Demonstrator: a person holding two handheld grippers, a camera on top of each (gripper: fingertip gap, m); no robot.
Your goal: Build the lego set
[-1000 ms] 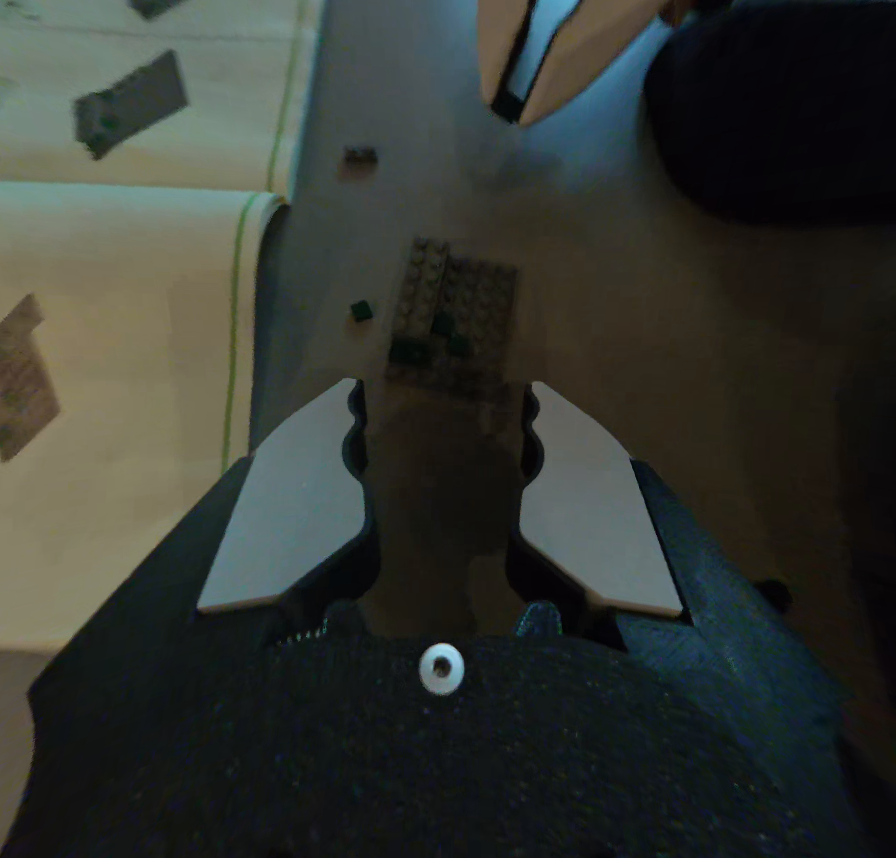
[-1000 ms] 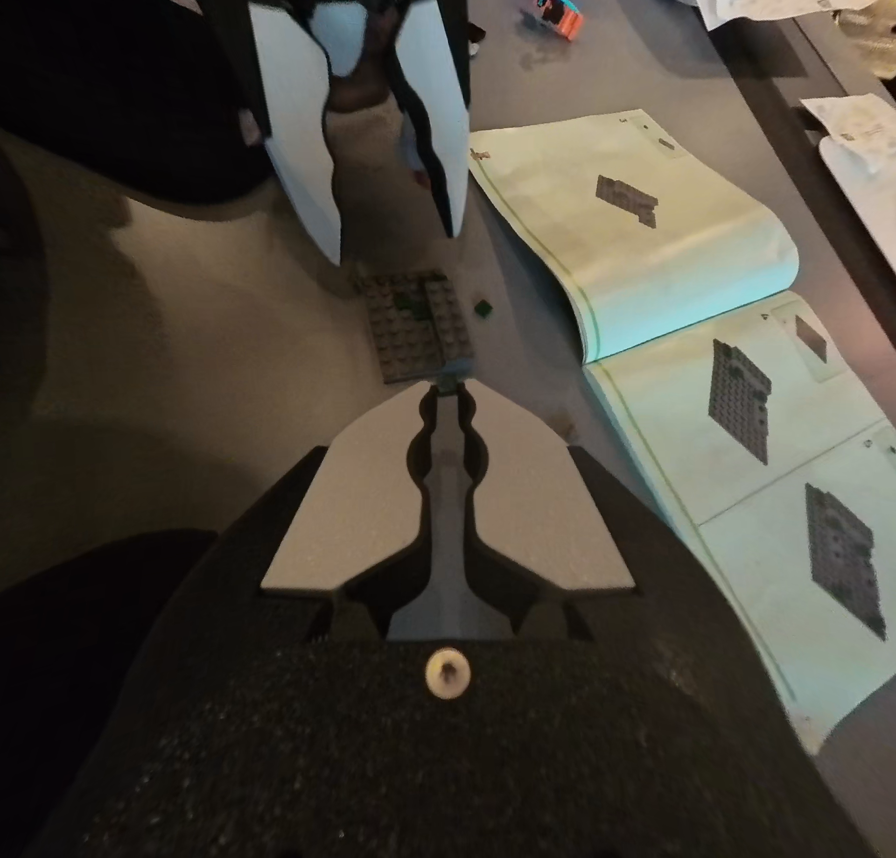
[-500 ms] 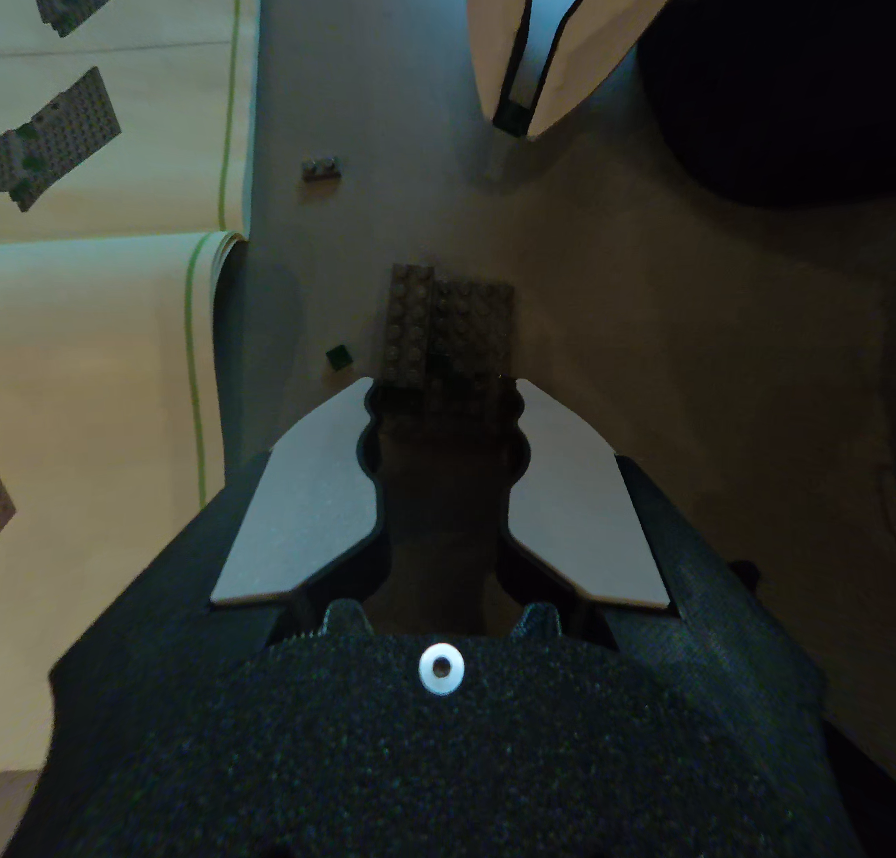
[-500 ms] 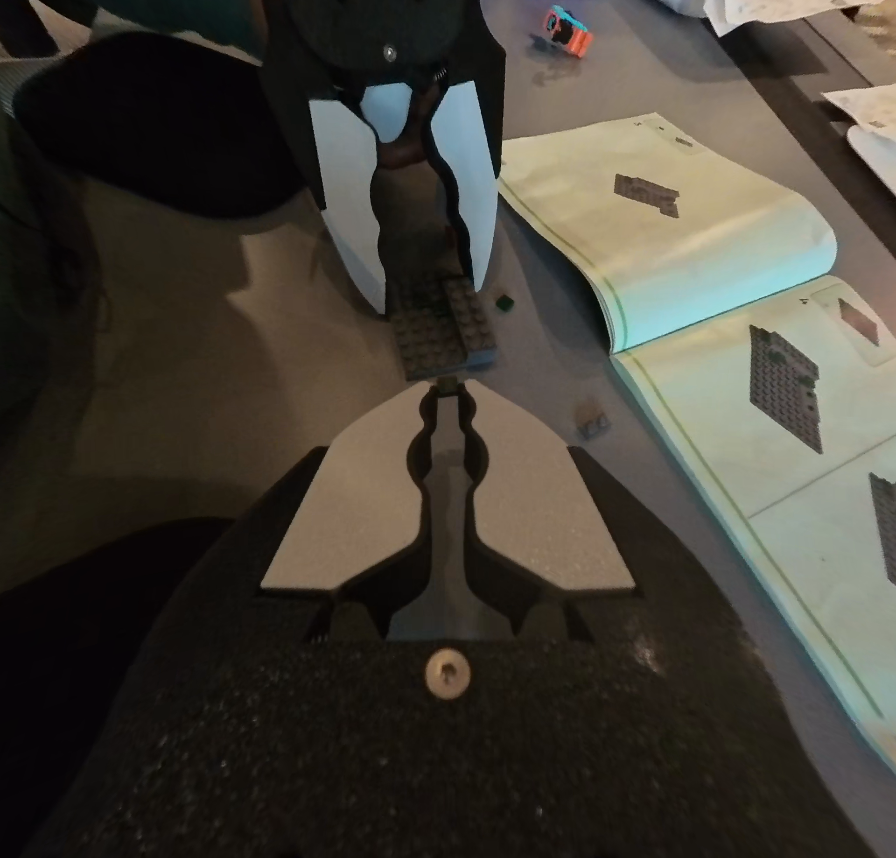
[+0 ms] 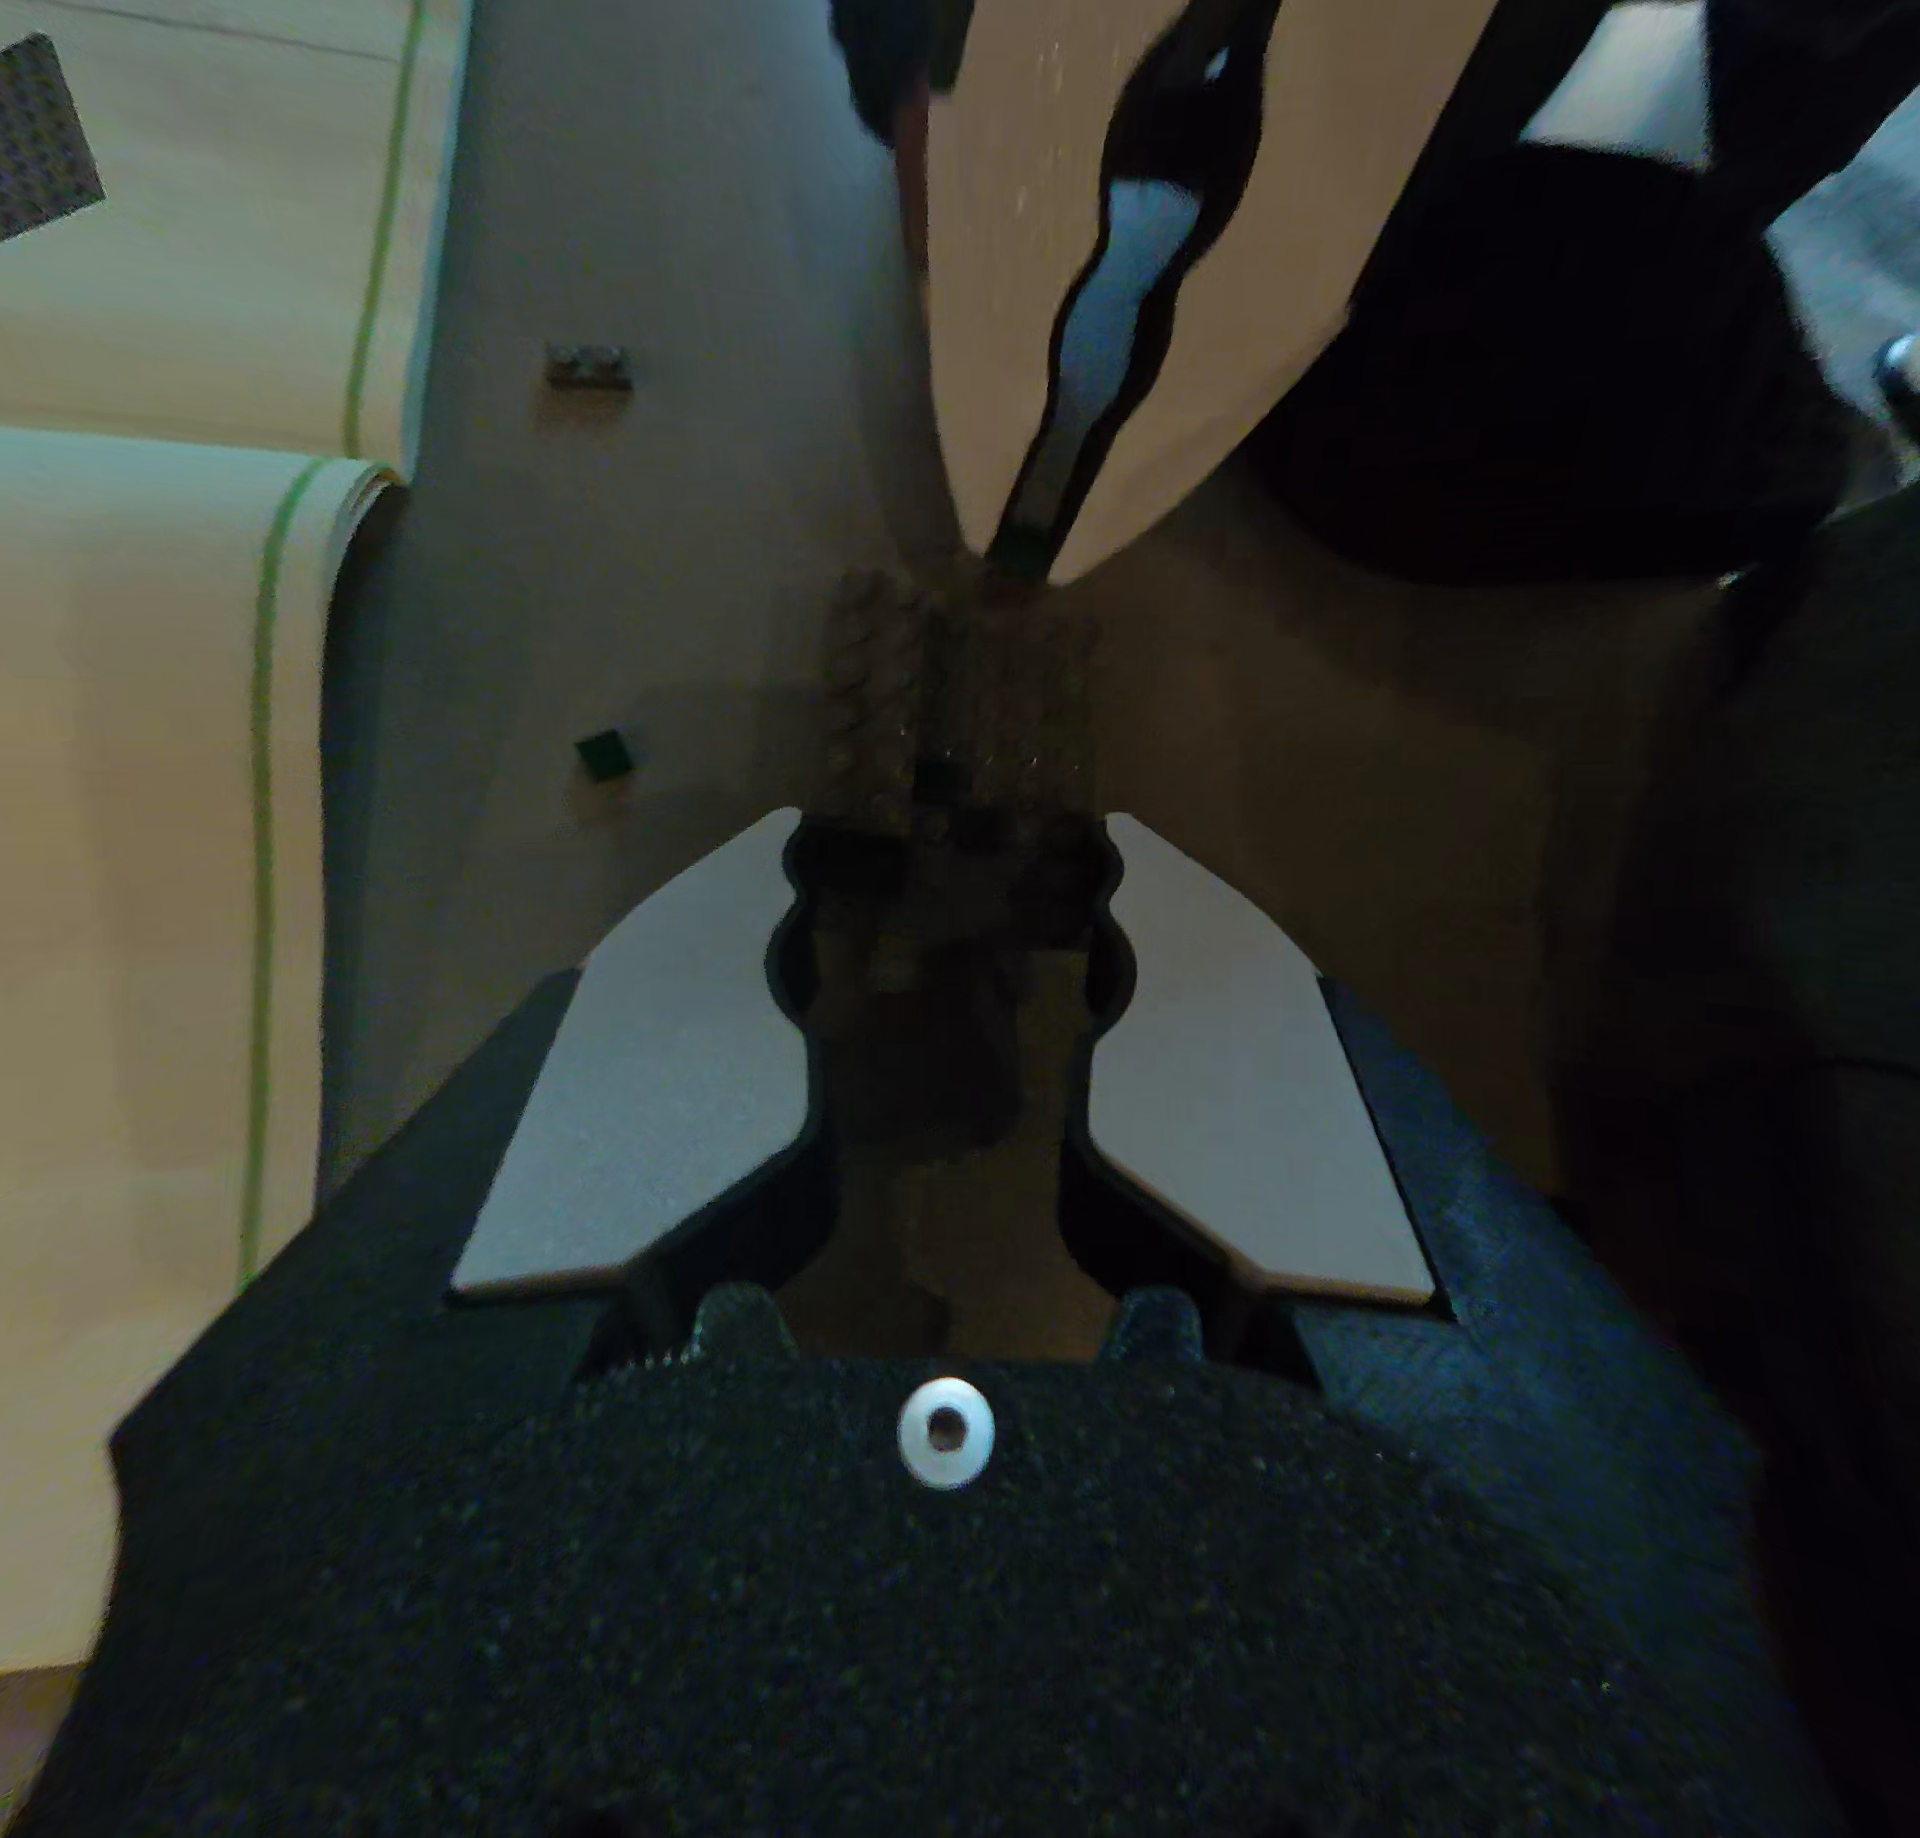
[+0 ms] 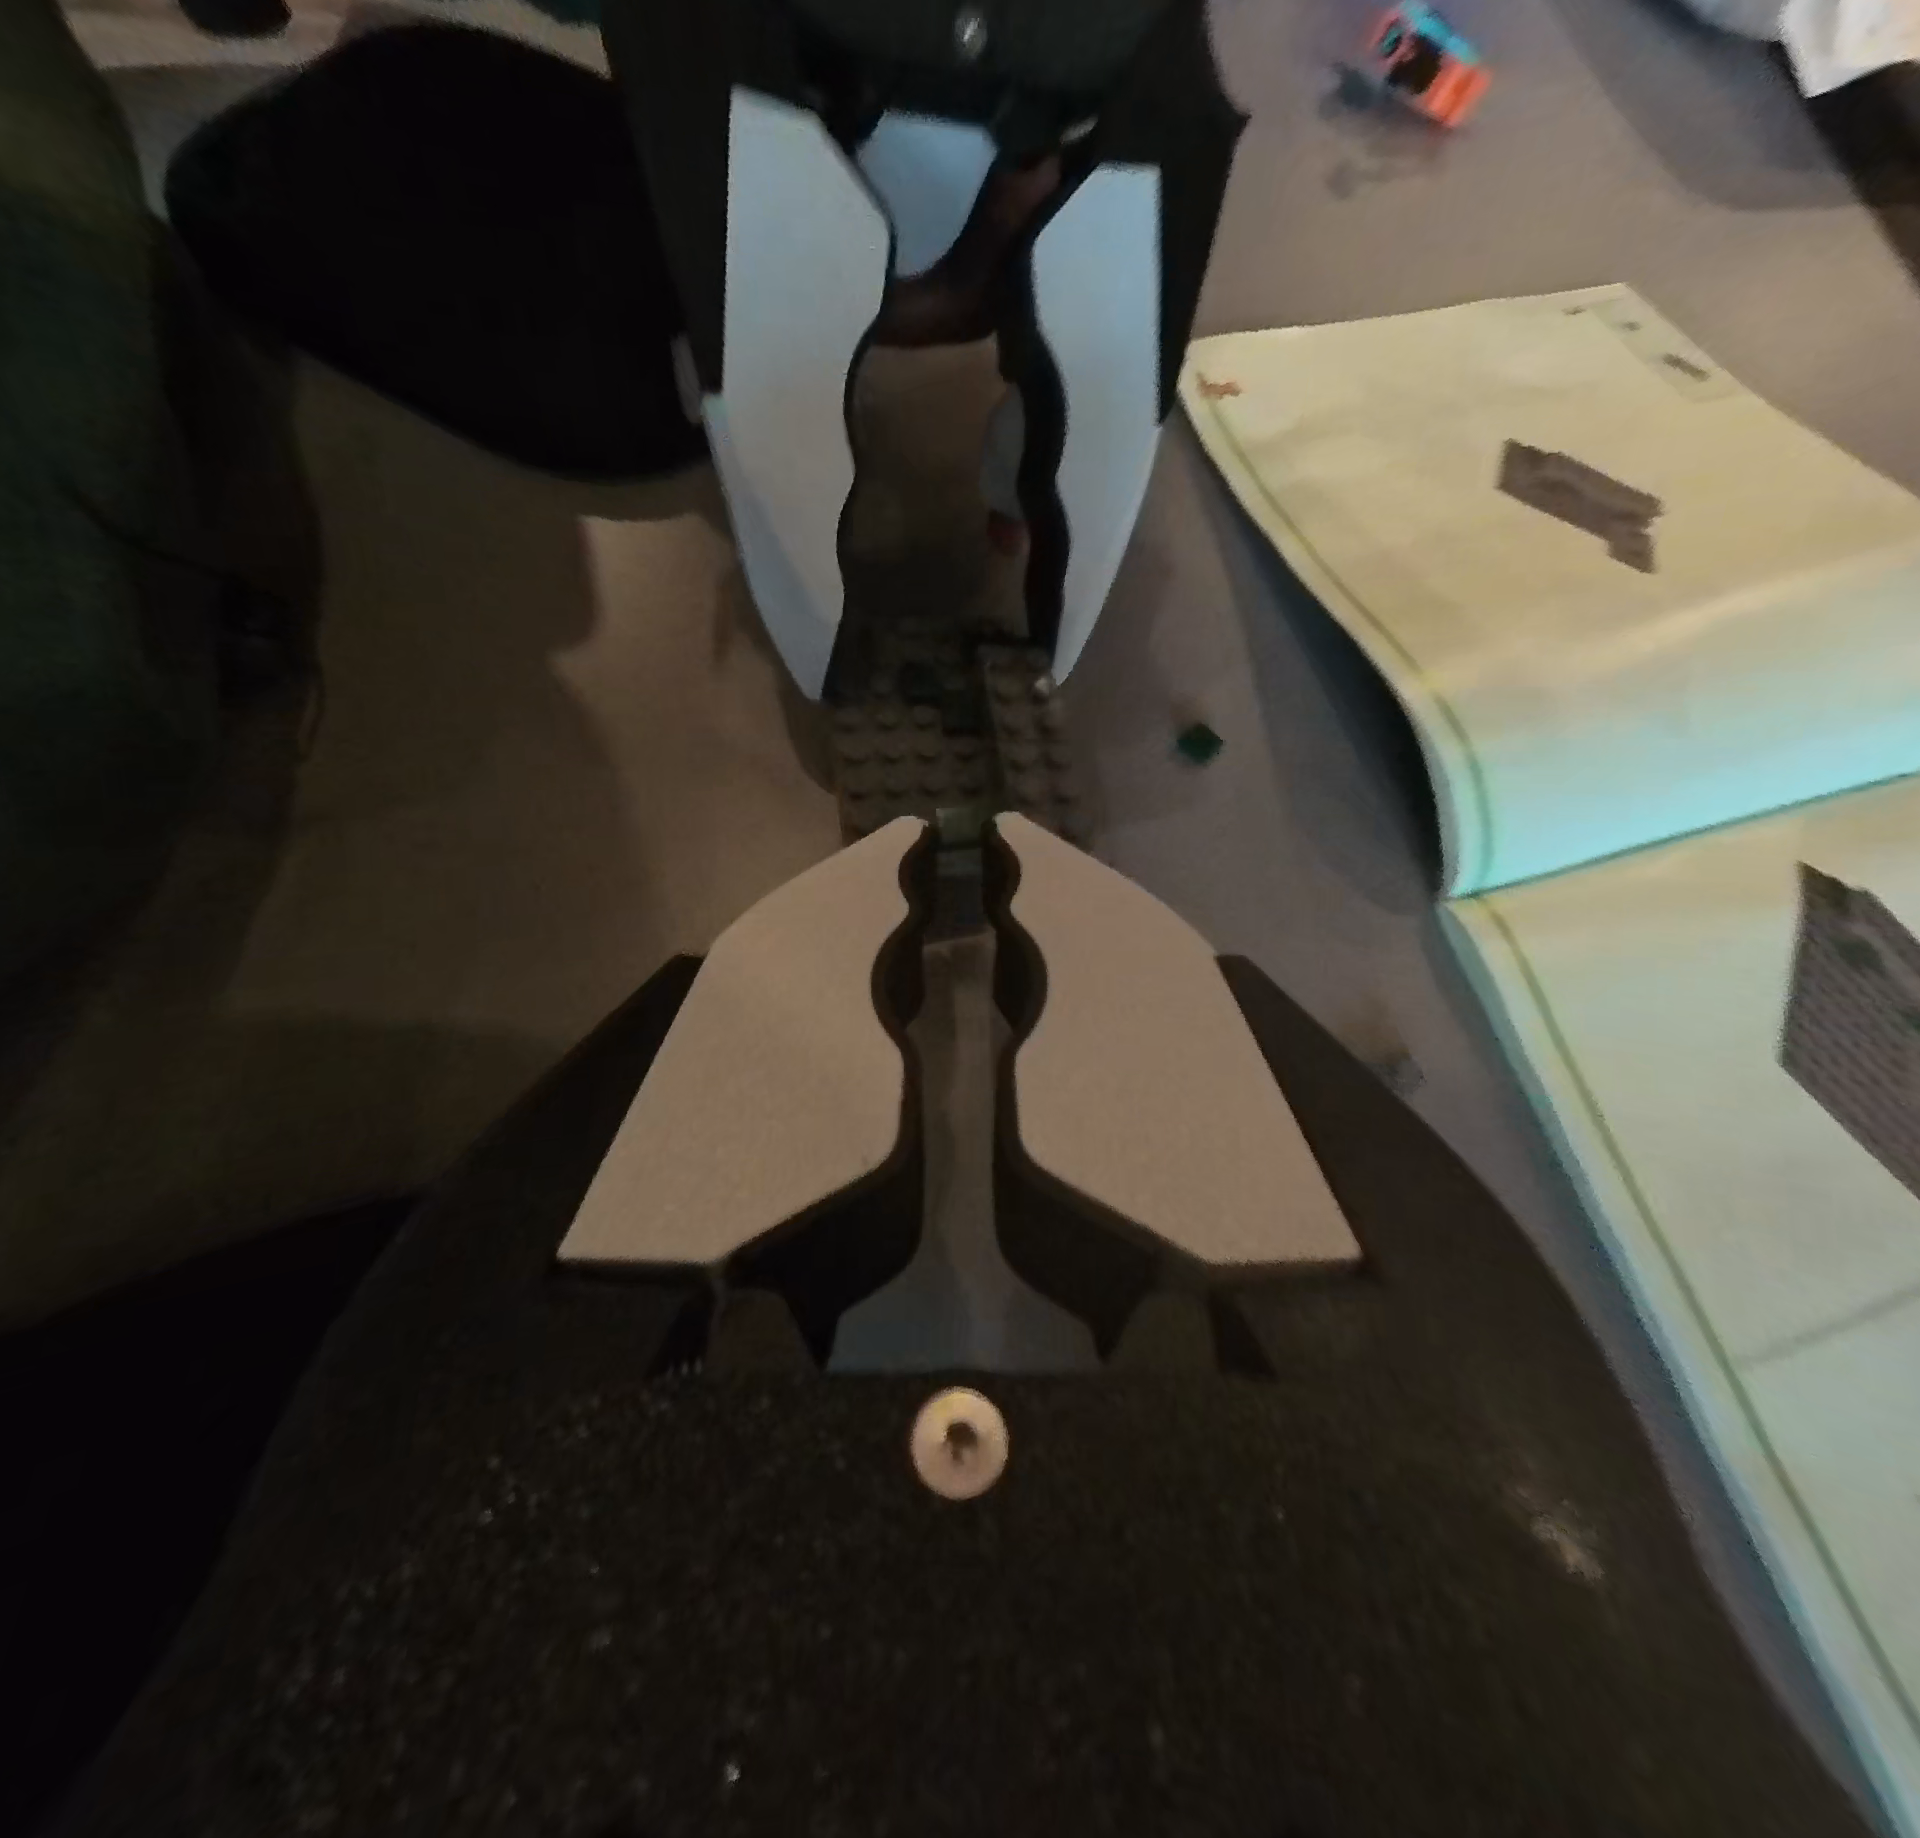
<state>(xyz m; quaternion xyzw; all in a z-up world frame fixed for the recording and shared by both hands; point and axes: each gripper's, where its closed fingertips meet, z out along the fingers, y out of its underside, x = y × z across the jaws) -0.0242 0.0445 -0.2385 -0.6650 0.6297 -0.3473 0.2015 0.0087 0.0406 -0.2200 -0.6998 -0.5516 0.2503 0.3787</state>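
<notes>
Grey lego plate [image 5: 956,708] between spread left claw [image 5: 951,853]; right claw [image 6: 961,832] pinching green brick [image 6: 958,824].

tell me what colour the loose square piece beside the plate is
Dark green piece; it shows best in the left wrist view.

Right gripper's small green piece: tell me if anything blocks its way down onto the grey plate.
Nothing visible does. The right gripper holds the small green piece at the near edge of the grey plate. The left gripper straddles only the plate's far end, leaving the studs between bare.
</notes>
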